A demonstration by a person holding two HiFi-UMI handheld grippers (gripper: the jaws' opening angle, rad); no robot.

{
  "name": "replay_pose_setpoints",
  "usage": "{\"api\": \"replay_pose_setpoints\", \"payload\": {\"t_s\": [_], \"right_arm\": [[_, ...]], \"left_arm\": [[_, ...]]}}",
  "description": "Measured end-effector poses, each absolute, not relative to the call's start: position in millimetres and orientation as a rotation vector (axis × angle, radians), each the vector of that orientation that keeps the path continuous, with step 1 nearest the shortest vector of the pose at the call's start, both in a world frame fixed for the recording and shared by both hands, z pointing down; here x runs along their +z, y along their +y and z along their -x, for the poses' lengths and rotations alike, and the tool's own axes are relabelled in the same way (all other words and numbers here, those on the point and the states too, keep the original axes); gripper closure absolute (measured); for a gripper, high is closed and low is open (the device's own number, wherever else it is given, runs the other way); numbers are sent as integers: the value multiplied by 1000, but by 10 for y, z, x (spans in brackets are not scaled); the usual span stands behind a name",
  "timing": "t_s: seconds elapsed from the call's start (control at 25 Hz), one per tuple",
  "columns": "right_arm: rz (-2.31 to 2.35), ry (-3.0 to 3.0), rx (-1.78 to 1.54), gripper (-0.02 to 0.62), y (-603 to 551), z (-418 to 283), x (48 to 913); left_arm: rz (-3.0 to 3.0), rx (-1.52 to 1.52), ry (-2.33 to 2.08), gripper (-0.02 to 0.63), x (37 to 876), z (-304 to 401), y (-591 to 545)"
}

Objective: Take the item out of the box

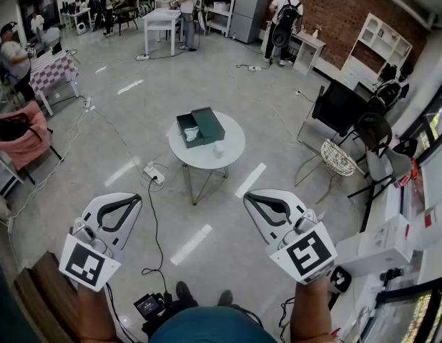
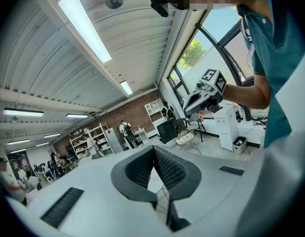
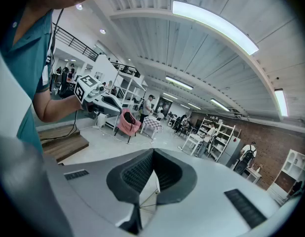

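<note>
The box (image 1: 184, 125) sits open on a small round table (image 1: 207, 164) well ahead of the person, with its lid (image 1: 209, 123) lying flat beside it; the item (image 1: 192, 133), something white, is inside the box; both grippers are held low and close to the person, far from the table. The left gripper (image 1: 136, 199) has its jaws pressed together with nothing between them; the right gripper (image 1: 249, 196) is the same, tips touching and empty. A few things could go wrong from here; if the jaws are not spread before they reach in, they will just poke the item or push the box along; the box looks light and might slide or tip if only one gripper pulls; a small white thing (image 1: 218, 148) stands just beside the box and could get knocked over; a cord (image 1: 154, 172) lies on the floor (image 1: 128, 106) near the table, and a foot could catch it on the walk over.
</note>
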State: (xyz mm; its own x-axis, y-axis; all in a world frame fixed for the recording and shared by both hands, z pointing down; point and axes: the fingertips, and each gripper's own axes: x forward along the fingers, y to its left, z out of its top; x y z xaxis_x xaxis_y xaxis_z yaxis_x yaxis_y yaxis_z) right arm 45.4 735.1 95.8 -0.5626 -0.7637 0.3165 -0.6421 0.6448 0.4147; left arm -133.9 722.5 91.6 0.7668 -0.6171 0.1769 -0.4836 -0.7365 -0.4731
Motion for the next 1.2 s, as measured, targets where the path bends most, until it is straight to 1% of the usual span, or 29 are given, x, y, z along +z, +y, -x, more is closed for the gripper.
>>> {"api": "replay_pose_setpoints", "payload": {"t_s": [0.4, 0.8, 1.2], "right_arm": [[-1113, -2389, -333, 558, 6969, -218, 962], [-1179, -2417, -294, 557, 6610, 336, 907], [-1162, -2436, -290, 555, 5983, 423, 1147]], "left_arm": [[2617, -442, 847, 588, 968, 1550, 6819], [2637, -403, 794, 587, 958, 2042, 6499], [2644, -423, 764, 587, 1272, 2054, 6044]]}}
